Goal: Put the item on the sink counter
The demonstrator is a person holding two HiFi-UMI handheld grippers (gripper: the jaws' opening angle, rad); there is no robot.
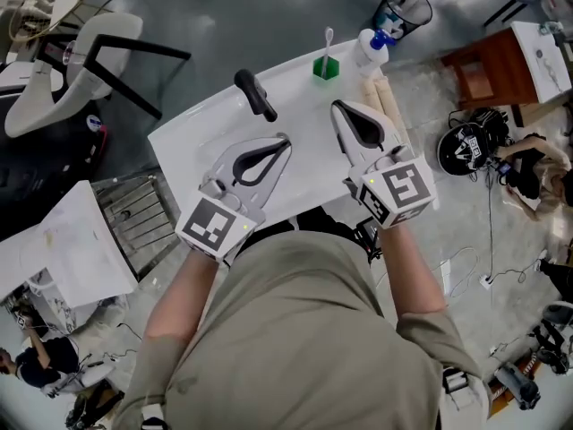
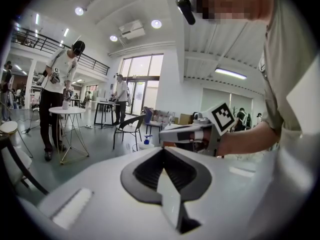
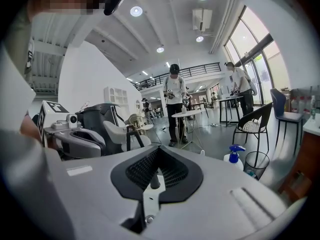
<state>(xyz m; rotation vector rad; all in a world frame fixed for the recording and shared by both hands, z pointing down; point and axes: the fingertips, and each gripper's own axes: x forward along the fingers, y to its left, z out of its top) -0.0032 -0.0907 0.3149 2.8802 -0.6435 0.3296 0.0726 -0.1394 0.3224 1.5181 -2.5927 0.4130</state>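
**A:** The left gripper (image 1: 285, 140): how do its jaws stand?

**B:** Together. In the left gripper view the two black pads meet at the tip, and nothing sits between them. The gripper hangs over the basin of the white sink counter (image 1: 183, 146), pointing away from the person.

**A:** And the right gripper (image 1: 337, 107)?

**B:** The same: its jaws are closed on each other and hold nothing. It is above the counter's right half, beside the left gripper but apart from it.

**A:** Where is the item?

**B:** A green cup (image 1: 326, 68) stands upright on the sink counter near its far edge. A white toothbrush (image 1: 329, 38) sticks up out of it. The cup is just past the right gripper's tip and does not touch it.

**A:** Anything else there?

**B:** A black faucet (image 1: 255, 94) rises to the left of the cup, ahead of the left gripper. A white spray bottle (image 1: 370, 48) with a blue top stands at the far right corner. I cannot tell whether it is on the counter or just beyond it. A wire bin (image 1: 405, 7) stands on the floor behind it.
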